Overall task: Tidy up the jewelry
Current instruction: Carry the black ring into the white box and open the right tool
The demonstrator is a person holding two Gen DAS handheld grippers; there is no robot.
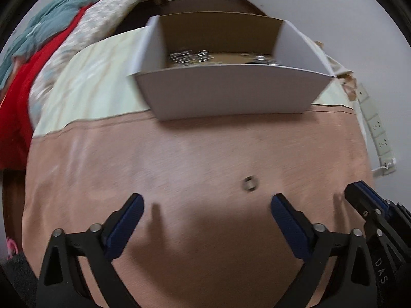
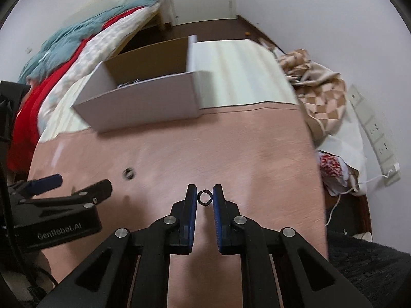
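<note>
My right gripper (image 2: pixel 204 191) is shut on a small dark ring (image 2: pixel 204 197), pinched between its blue fingertips a little above the pink cloth. A second small ring (image 1: pixel 250 183) lies on the cloth just ahead and right of my left gripper (image 1: pixel 206 200), which is open and empty; this ring also shows in the right wrist view (image 2: pixel 129 173). A white cardboard box (image 1: pixel 231 95) stands farther back and holds several silvery jewelry pieces (image 1: pixel 190 56). The box also shows in the right wrist view (image 2: pixel 143 107). The right gripper shows at the left view's right edge (image 1: pixel 359 200).
The pink and cream cloth (image 1: pixel 179 159) covers the table. Bedding in red, teal and patterned fabric (image 1: pixel 38 59) lies at the left. A checked cloth (image 2: pixel 323 95) and a wall power strip (image 2: pixel 380 138) are at the right.
</note>
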